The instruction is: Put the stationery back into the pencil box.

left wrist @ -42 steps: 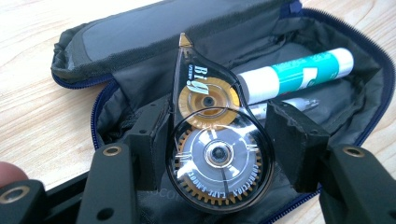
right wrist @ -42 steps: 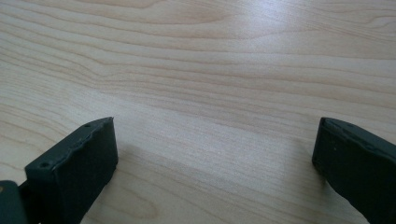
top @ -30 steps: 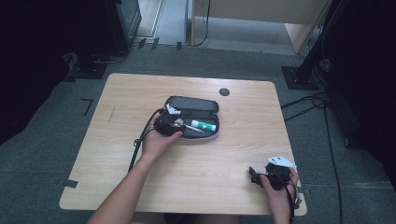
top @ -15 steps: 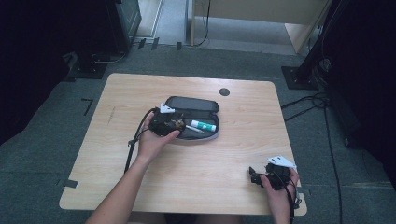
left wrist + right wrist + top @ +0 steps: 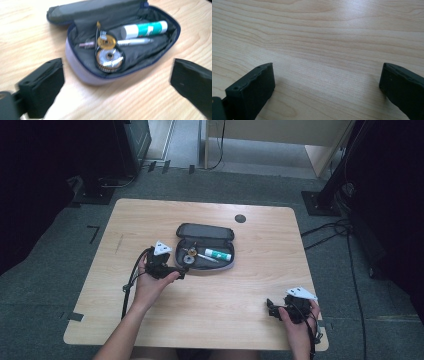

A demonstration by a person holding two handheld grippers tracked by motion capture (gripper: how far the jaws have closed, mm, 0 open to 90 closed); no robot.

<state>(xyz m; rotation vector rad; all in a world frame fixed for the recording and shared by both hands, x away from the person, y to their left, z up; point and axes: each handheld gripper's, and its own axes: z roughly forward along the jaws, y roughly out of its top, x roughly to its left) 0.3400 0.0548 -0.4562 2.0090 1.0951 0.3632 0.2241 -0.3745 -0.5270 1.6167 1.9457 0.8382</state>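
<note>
While just opening wide, left tool [image 5: 176,271] holds nothing.

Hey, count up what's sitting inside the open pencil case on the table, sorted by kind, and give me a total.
Glue stick, white and teal: 1
Pen, silvery: 1
Tape rolls, one flat, one behind it: 2
Small metal-tipped piece, too blurred to name: 1
Total inside the pencil case: 5
</note>
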